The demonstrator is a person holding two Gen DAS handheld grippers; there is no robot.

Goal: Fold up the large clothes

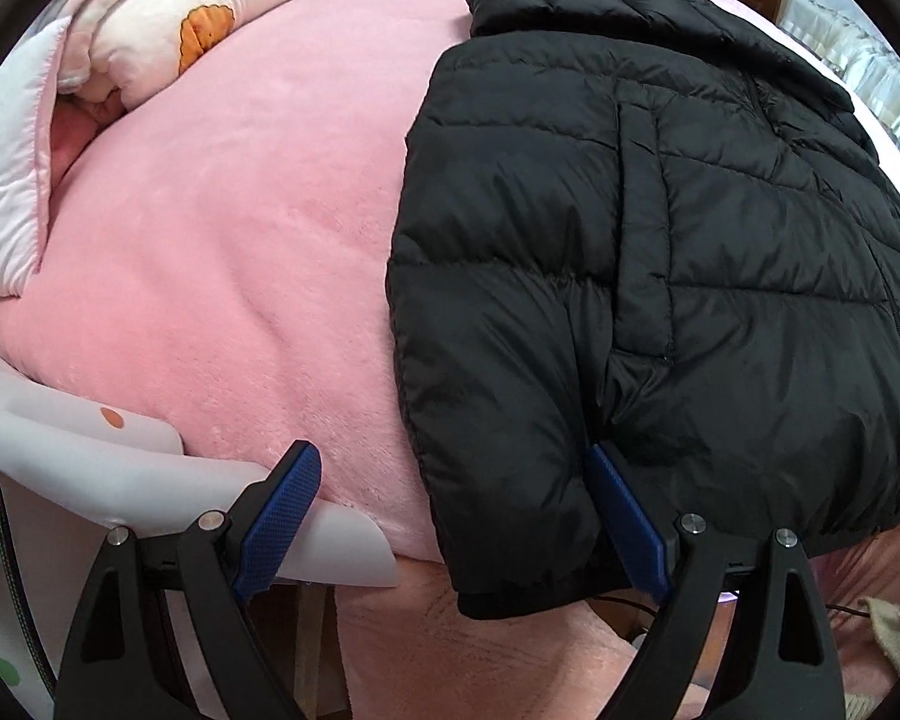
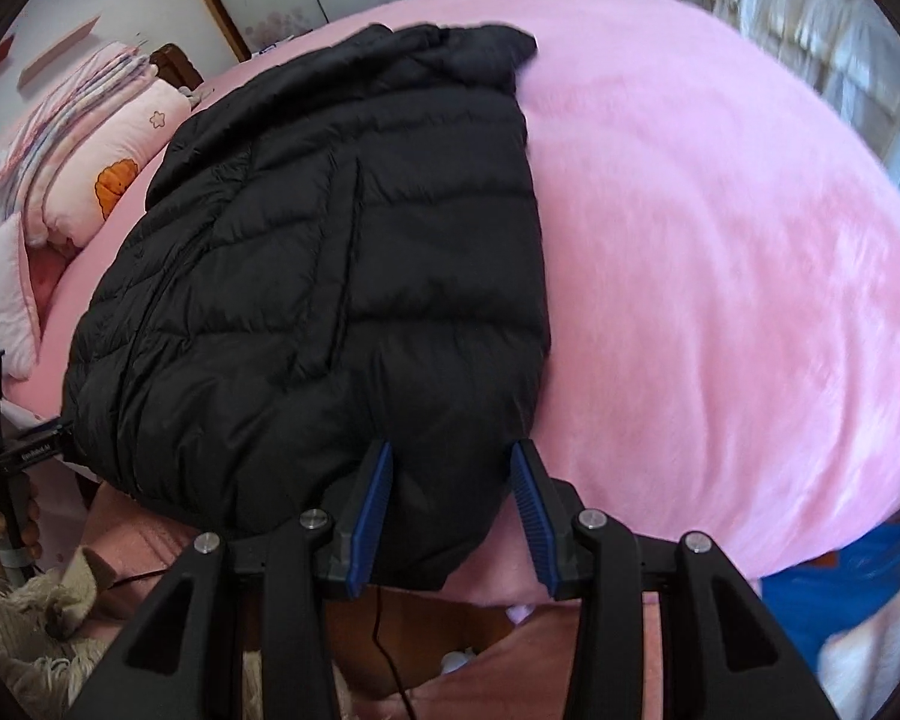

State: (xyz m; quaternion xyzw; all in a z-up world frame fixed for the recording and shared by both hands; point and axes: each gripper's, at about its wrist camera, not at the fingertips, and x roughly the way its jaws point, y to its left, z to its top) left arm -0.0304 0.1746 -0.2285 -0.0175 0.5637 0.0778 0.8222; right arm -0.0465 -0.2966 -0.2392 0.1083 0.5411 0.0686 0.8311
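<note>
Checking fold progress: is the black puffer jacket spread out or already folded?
Partly folded: the jacket lies as a narrow block on the pink blanket, both sleeves tucked over its front; no bottom-to-collar fold yet.

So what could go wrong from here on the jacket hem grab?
1. The left gripper is wide open, straddling only the jacket's folded side edge; it may pinch the pink blanket too.
2. The right gripper sits around puffy hem fabric; it may catch just the top layer, so the fold slips apart.

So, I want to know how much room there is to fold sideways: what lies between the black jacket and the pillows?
Only bare pink blanket lies between the black jacket and the pillows, shown in the left wrist view.
</note>
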